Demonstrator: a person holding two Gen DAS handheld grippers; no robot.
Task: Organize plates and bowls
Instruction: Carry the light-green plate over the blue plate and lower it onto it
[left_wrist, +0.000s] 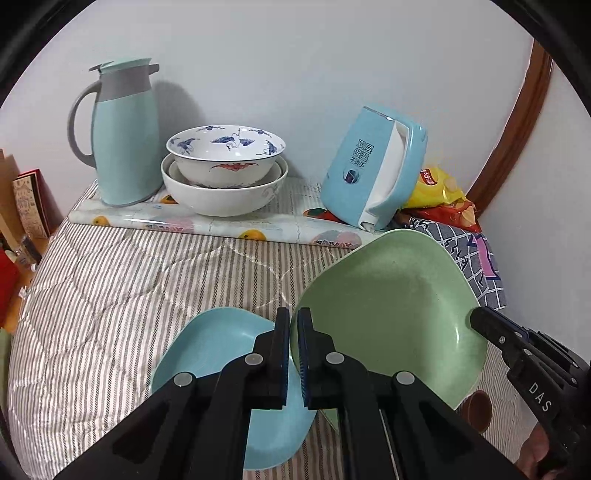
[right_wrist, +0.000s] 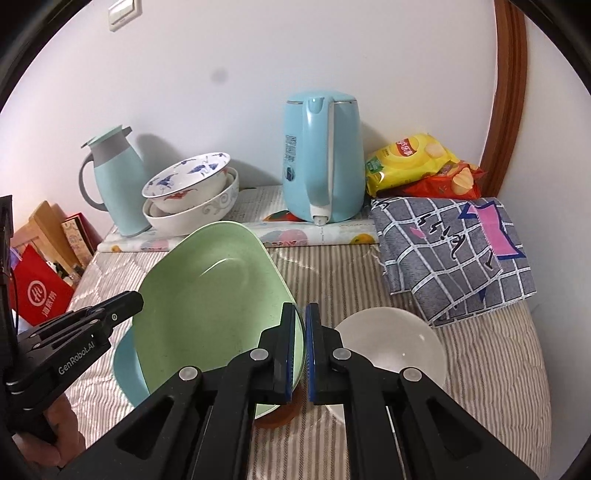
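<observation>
The left gripper (left_wrist: 293, 328) is clamped on the near-left rim of the green plate (left_wrist: 388, 306), its pads pinching the edge so that only a thin strip of rim shows between them. The right gripper (right_wrist: 300, 325) grips the opposite rim of the same plate, jaws closed on it. Between the two claws the green plate hangs tilted, its hollow facing the cameras, lifted clear of the striped quilt (left_wrist: 110, 280).

Under the plate's left side lies the blue plate (left_wrist: 214, 354), flat on the quilt; the left claw's arms cover its near-right part, and in the right wrist view only a crescent of it shows. Below the plate's near edge a brown round thing (right_wrist: 280, 413) peeks out, too hidden to identify. Just right of the right gripper a clear glass bowl (right_wrist: 391, 350) rests on the quilt, its near rim cut off by the claw.

Along the quilt's far edge a patterned mat (left_wrist: 229, 221) carries a pale green jug (left_wrist: 122, 136) at its left end, stacked white bowls (left_wrist: 225, 173) beside it, and a blue kettle (right_wrist: 321, 158) toward its right end. Right of the kettle are yellow and red snack bags (right_wrist: 413, 158) and a folded grey checked cloth (right_wrist: 450, 251). A person's hand (right_wrist: 62, 424) is partly visible at the frame edge, behind the left claw's body
</observation>
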